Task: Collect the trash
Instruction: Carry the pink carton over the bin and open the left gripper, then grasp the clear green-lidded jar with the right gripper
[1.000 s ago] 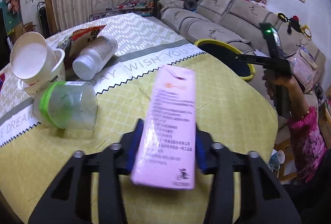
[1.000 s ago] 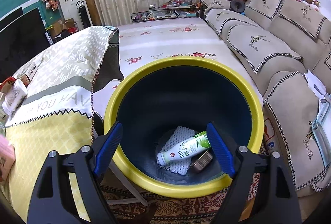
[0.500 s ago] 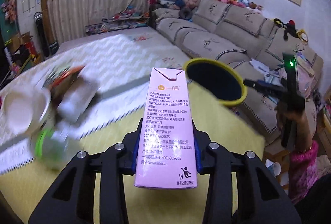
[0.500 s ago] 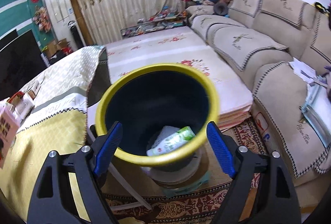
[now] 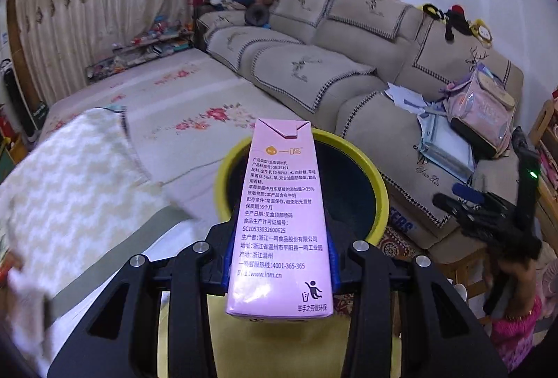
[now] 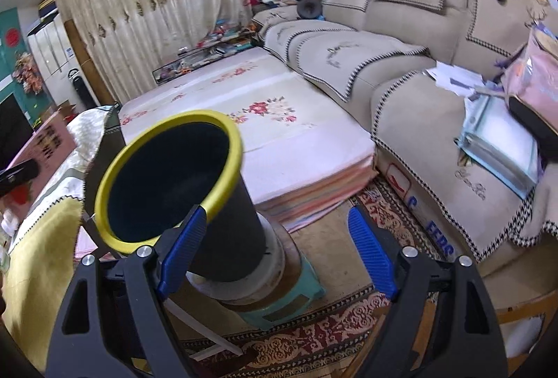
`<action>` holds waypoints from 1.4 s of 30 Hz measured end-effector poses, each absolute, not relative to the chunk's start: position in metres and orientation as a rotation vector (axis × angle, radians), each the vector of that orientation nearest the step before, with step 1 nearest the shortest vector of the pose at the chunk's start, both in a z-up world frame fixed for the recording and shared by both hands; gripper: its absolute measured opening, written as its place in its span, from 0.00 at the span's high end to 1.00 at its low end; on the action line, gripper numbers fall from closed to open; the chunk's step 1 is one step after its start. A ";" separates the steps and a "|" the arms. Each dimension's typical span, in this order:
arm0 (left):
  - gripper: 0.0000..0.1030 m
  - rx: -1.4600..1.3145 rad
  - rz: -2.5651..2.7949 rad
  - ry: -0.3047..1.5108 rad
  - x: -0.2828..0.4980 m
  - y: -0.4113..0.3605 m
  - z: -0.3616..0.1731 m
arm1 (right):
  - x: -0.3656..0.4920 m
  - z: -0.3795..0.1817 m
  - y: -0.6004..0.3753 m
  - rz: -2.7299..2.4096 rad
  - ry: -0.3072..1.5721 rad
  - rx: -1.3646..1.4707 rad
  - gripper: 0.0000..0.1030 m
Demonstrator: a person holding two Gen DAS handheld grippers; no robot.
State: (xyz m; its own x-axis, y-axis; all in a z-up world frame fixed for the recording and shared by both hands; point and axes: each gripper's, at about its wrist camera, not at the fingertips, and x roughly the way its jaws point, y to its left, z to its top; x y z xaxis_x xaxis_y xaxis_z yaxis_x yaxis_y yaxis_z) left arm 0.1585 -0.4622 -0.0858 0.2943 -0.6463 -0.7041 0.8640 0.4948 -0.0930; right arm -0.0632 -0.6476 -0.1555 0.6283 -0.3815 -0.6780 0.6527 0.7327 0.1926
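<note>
Left wrist: your left gripper (image 5: 279, 268) is clamped on the pink carton (image 5: 280, 224), its top in front of the yellow-rimmed bin (image 5: 378, 196).

Right wrist: your right gripper (image 6: 275, 259) stands wide, empty, beside the bin (image 6: 167, 175); its contents are hidden.

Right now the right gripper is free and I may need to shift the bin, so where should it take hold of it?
Probably the yellow rim of the bin, from above on the near side: one finger inside, one outside. The right gripper looks too narrow for the round body, and the rim is a thin lip.
</note>
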 end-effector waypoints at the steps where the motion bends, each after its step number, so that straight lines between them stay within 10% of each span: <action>1: 0.62 0.342 -1.029 0.763 0.161 -0.475 -0.090 | -0.065 -0.157 -0.649 -0.617 0.658 0.454 0.23; 16: 0.40 0.314 -0.970 0.763 0.175 -0.511 -0.104 | -0.060 -0.164 -0.642 -0.578 0.685 0.459 0.23; 42: 0.20 -0.043 -0.328 0.524 0.097 -0.065 -0.040 | 0.093 -0.118 -0.434 -0.007 0.743 0.179 0.23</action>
State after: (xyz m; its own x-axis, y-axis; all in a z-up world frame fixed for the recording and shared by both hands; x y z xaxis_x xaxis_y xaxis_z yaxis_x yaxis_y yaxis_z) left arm 0.0969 -0.0648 -0.0400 0.8150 -0.3183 -0.4841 0.2967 0.9470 -0.1232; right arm 0.0926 -0.4341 -0.1177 0.7369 0.0573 -0.6736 0.0697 0.9846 0.1600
